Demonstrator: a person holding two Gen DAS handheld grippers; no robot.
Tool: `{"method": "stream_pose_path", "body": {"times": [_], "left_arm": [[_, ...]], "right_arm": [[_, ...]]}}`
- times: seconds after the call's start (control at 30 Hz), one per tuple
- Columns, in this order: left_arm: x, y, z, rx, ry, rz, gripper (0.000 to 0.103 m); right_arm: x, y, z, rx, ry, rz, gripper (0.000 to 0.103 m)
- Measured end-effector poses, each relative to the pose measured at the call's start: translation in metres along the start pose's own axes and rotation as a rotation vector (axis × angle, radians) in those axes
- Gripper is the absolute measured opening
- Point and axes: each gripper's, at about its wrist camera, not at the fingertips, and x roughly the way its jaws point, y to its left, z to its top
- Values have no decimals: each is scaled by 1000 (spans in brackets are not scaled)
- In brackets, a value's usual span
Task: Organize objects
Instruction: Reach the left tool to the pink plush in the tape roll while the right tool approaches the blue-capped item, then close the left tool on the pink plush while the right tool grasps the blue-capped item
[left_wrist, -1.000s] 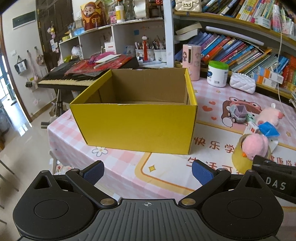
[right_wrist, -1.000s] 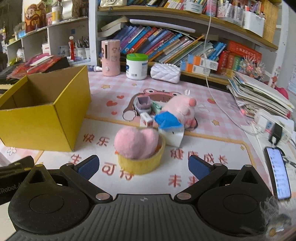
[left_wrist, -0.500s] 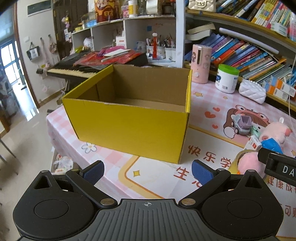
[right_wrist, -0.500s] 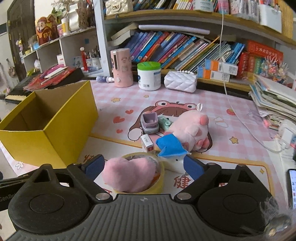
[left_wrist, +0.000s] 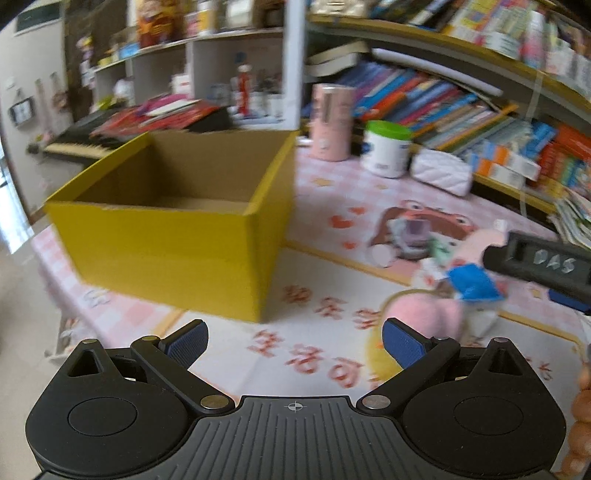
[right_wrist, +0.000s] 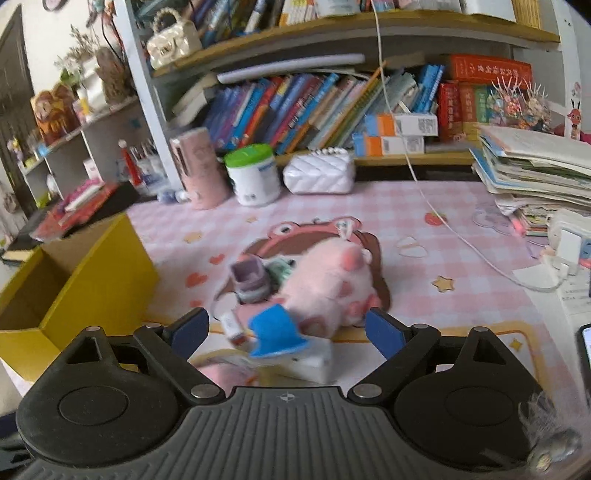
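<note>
An empty yellow cardboard box (left_wrist: 177, 236) stands open on the pink checked table, also at the left of the right wrist view (right_wrist: 85, 280). To its right lie a pink fluffy ball in a yellow tape ring (left_wrist: 424, 314), a blue-and-white carton (right_wrist: 284, 339), a pink pig plush (right_wrist: 328, 284), a small grey toy car (right_wrist: 249, 280) and a little white box (right_wrist: 232, 326). My left gripper (left_wrist: 295, 341) is open and empty, in front of the box's right corner. My right gripper (right_wrist: 286, 330) is open and empty, its fingers either side of the carton and pig.
At the back stand a pink cylinder (right_wrist: 199, 166), a green-lidded white jar (right_wrist: 253, 173) and a white quilted purse (right_wrist: 319, 173) under bookshelves. A paper stack (right_wrist: 535, 173), a white cable (right_wrist: 443, 218) and a charger (right_wrist: 565, 247) lie at the right. A keyboard (left_wrist: 74, 146) stands behind the box.
Both grippers have moved forward and to the right. The right gripper has passed over the pink ball and now frames the blue carton and the pig. Both stay open.
</note>
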Motion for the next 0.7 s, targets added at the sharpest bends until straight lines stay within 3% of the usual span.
{"method": "stream_pose_path", "body": {"times": [0.1,0.3,0.4,0.47,0.5,0.57,0.7], "left_arm": [[7,-19,5,30,2,-45,100],[30,-48,8,52,64,-112,76],[37,-58,10,48,75,-151,63],[38,-60,9,46,81,-187,44],[37,-62,9,41,84,-203,41],[34,-61,11,28,80,-203,38],[15,-41,18,-80,-29,-188,38]], "right_arm": [[0,-11,1,-15,6,-15,92],[-1,-36,4,-11,12,-36,92],[1,-46,3,-12,38,-39,92],[2,-48,3,-18,52,-36,92],[2,-49,3,-24,55,-32,92],[3,-49,3,-29,54,-20,92],[7,-44,5,-36,52,5,91]]}}
